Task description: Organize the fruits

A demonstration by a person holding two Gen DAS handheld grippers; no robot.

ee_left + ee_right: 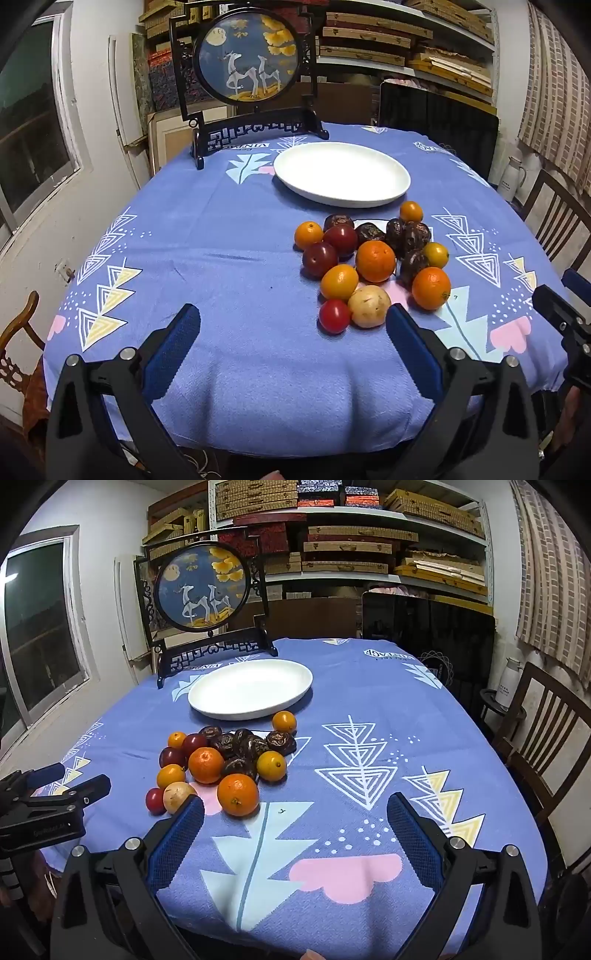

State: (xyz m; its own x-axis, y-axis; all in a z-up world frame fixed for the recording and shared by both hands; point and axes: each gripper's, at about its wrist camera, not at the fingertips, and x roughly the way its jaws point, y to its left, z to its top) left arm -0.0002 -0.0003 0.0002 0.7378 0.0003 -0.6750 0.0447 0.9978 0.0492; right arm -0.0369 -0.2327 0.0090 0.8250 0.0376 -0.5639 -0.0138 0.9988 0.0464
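A heap of fruit (373, 266) lies on the blue tablecloth: oranges (375, 260), small yellow-orange ones, dark red plums (320, 259), wrinkled dark dates (410, 236), a pale round fruit (369, 306) and a red cherry tomato (334, 316). Behind the heap stands an empty white oval plate (341, 173). My left gripper (291, 325) is open over the near cloth, its right finger beside the pale fruit. In the right wrist view the same heap (225, 760) and plate (250, 688) sit left of centre. My right gripper (295, 816) is open with nothing between its fingers, and its left finger is close to the pale fruit (178, 795).
A round deer picture in a dark carved stand (251, 59) sits at the table's far edge. Wooden chairs (546, 734) stand to the right, a window (29, 122) to the left, shelves of boxes (351, 535) behind. The left gripper's body (40, 812) shows at left.
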